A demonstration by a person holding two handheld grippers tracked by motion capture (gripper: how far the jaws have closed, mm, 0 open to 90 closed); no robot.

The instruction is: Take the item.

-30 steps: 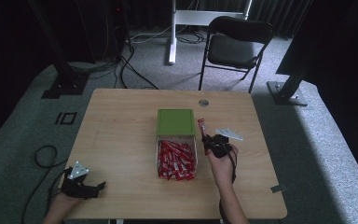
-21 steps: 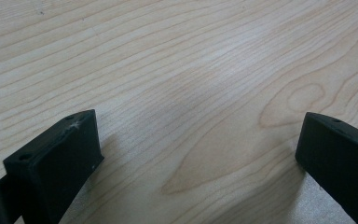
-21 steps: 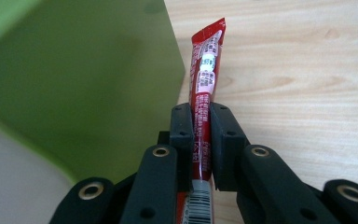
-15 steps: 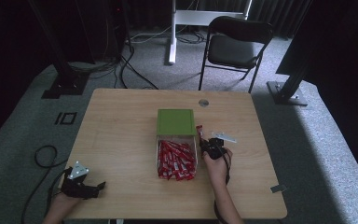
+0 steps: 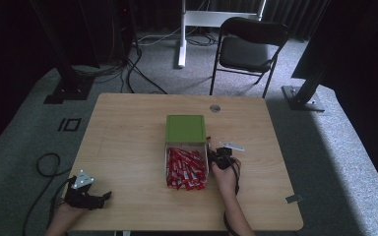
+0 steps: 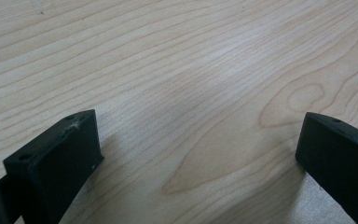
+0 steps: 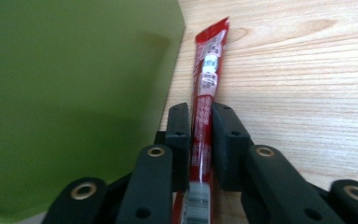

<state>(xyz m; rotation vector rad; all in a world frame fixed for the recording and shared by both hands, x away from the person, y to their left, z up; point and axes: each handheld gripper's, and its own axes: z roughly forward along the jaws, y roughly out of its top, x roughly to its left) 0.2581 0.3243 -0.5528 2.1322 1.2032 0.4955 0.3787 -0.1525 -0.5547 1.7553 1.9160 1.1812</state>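
The right gripper (image 7: 200, 126), its fingers just easing around a slim red foil sachet (image 7: 207, 84) beside the green box's wall (image 7: 74, 93) over the pale wooden worktop (image 7: 307, 70), could drop it outside; the left gripper (image 6: 196, 154) rests wide open, empty.

Right tool (image 5: 215, 152) low with jaws nearly together, just easing apart; left tool (image 5: 91, 196) rests wide-jawed near the table's corner.

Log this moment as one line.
right gripper: just easing open, sachet between, beside green box | left gripper: open, on table
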